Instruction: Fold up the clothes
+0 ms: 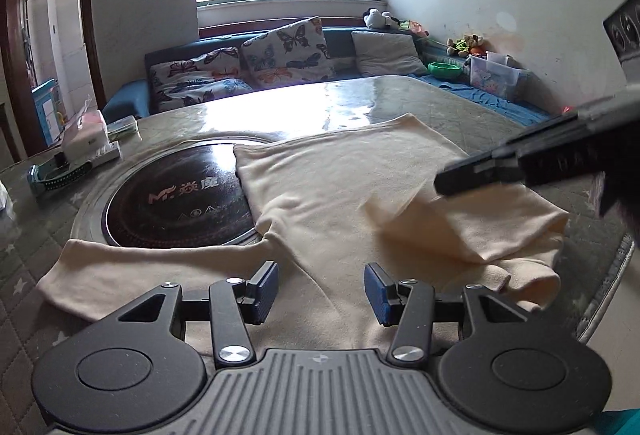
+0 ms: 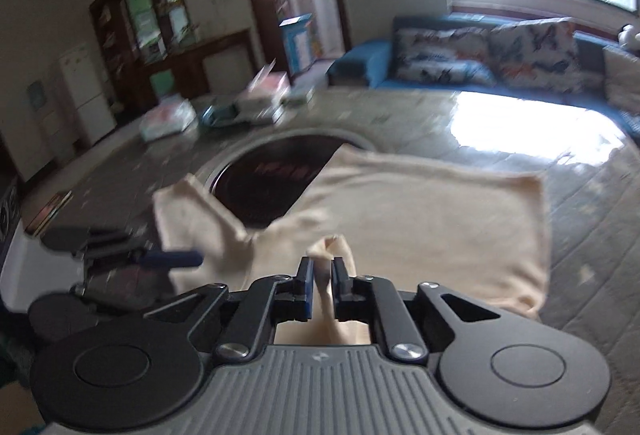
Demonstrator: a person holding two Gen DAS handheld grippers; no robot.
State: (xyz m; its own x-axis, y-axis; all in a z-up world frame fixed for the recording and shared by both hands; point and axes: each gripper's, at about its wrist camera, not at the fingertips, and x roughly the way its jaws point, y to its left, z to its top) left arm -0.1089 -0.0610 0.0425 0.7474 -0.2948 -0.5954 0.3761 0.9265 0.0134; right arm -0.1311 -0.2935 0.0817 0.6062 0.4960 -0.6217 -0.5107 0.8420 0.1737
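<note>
A cream long-sleeved garment lies spread on the table, its body stretching away and one sleeve flat to the left. My left gripper hovers open just above the garment's near edge, nothing between its blue pads. The right gripper comes in from the right, lifting the other sleeve over the garment's body. In the right wrist view my right gripper is shut on a fold of that cream sleeve, and the left gripper shows at the left, blurred.
A round dark hotplate is set in the quilted table, partly under the garment. Boxes and a watch-like band sit at the table's left edge. A blue sofa with butterfly cushions runs behind the table.
</note>
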